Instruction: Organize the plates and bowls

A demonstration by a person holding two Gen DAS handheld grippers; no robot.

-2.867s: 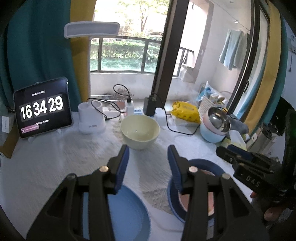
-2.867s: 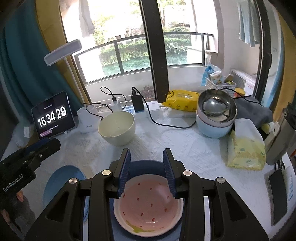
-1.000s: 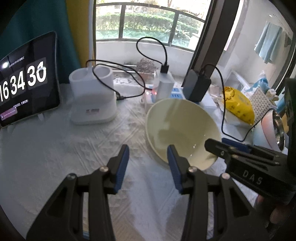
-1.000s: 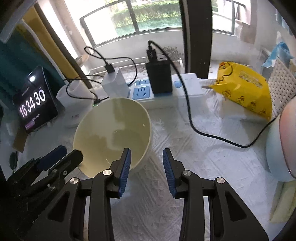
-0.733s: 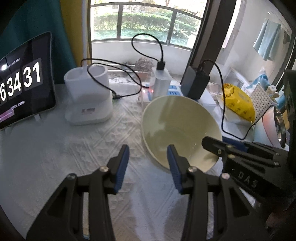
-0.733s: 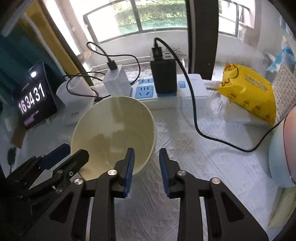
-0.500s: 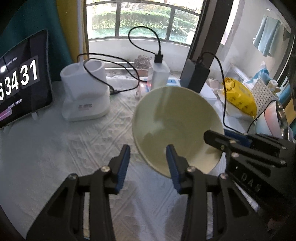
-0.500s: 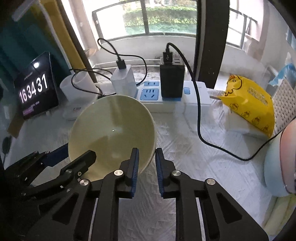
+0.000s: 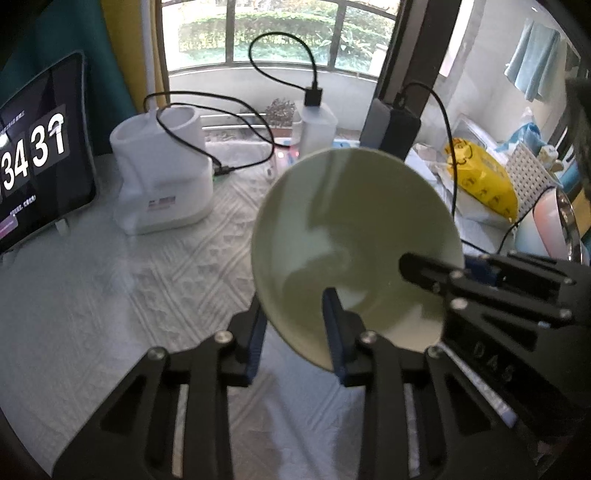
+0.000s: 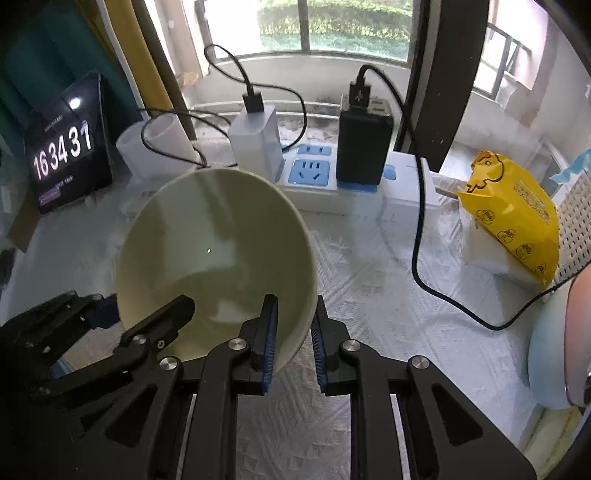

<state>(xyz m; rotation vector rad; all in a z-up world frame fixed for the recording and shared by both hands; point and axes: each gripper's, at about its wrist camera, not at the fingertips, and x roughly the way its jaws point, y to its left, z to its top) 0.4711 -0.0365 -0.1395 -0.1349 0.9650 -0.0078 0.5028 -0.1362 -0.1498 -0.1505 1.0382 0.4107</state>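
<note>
The tablet clock (image 9: 37,162) is cut off by the left edge of the left wrist view, so only its last digits show, and the final digit is blurred. The lower rim of the pale bowl (image 9: 354,236) is hidden behind the left gripper (image 9: 293,328) fingers, and part of its right side is covered by the right gripper (image 9: 436,273). In the right wrist view the stacked bowls (image 10: 561,339) are cropped by the right edge, and the small text under the clock digits is too small to read.

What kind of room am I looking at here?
Probably a table by a window in someone's home: a cream bowl sits over a white tablecloth, beside a power strip with chargers and a tablet clock.
</note>
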